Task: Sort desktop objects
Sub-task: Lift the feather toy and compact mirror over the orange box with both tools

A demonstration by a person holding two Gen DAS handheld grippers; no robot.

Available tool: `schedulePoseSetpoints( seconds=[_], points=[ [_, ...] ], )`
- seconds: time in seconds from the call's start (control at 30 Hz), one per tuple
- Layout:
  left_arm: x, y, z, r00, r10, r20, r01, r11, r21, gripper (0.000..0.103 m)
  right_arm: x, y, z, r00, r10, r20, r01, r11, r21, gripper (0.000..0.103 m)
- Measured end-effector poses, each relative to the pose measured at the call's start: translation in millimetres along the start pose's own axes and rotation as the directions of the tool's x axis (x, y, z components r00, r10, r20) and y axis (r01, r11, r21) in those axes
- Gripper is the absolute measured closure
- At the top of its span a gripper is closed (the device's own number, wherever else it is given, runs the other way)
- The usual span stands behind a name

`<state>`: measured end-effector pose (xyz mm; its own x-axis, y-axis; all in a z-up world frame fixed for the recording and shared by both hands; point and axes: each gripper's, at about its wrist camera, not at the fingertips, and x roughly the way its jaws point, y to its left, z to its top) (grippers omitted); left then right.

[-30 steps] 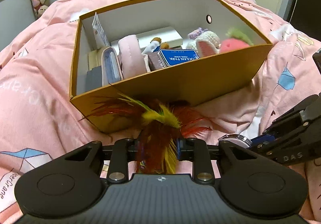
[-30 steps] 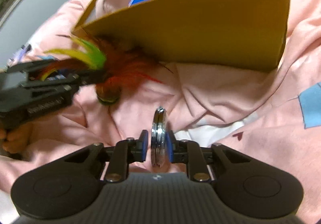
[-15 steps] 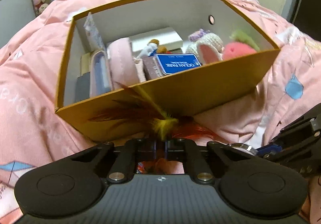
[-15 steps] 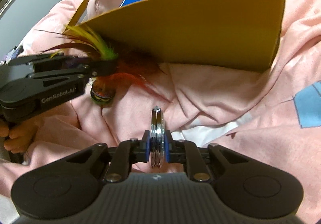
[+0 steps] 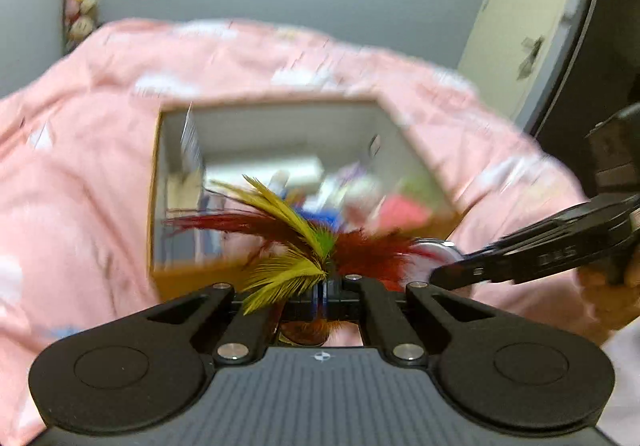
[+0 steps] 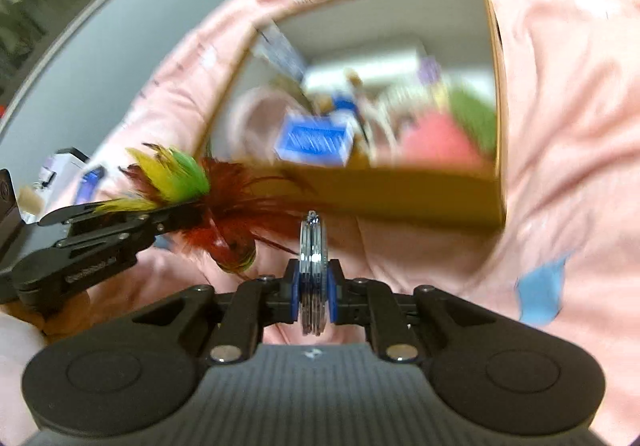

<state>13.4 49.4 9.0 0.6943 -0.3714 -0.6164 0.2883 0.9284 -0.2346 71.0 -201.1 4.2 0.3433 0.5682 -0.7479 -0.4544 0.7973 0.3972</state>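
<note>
So the open box [image 5: 192, 278] sat on the pink bed [image 5: 80, 166] at twelve o'clock, ready for sorting. Left tool [image 5: 323, 292] pinched the feather shuttlecock [image 5: 296, 234]; right tool [image 6: 314, 284] clamped a metal disc [image 6: 313, 242] edge-up, probably for dropping in.

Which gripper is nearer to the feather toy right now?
Left. The left gripper has its fingers shut on the feather toy. The right gripper sits beside it, shut on a round metal disc, not touching the feathers.
</note>
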Motion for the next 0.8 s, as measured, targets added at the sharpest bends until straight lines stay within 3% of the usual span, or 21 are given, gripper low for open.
schedulePoseSetpoints(
  seconds=[0.1, 0.23, 0.33, 0.47, 0.63, 0.8],
  points=[
    [-8, -2, 17, 0.998, -0.034, 0.047, 0.034, 0.999, -0.009, 0.101, -18, 7, 13, 0.996, -0.018, 0.091, 0.021, 0.999, -0.035, 0.089],
    [-1, 2, 55, 0.996, -0.054, 0.070, 0.059, 0.996, -0.071, 0.101, -33, 0, 30, 0.982, -0.057, 0.178, 0.055, 0.998, 0.013, 0.089],
    [17, -9, 93, 0.991, -0.080, 0.107, 0.086, 0.995, -0.046, 0.101, -36, -8, 52, 0.973, -0.101, 0.207, 0.092, 0.994, 0.055, 0.089],
    [64, -9, 127, 0.990, -0.110, 0.089, 0.114, 0.992, -0.046, 0.101, -24, -4, 73, 0.958, -0.205, 0.202, 0.217, 0.975, -0.040, 0.089],
    [134, -2, 131, 0.990, -0.138, 0.029, 0.140, 0.987, -0.083, 0.101, 0, -17, 89, 0.950, -0.246, 0.194, 0.262, 0.963, -0.063, 0.089],
    [168, 4, 130, 0.985, -0.172, 0.010, 0.172, 0.981, -0.089, 0.101, 16, -27, 99, 0.942, -0.272, 0.196, 0.288, 0.956, -0.061, 0.089]
  ],
)
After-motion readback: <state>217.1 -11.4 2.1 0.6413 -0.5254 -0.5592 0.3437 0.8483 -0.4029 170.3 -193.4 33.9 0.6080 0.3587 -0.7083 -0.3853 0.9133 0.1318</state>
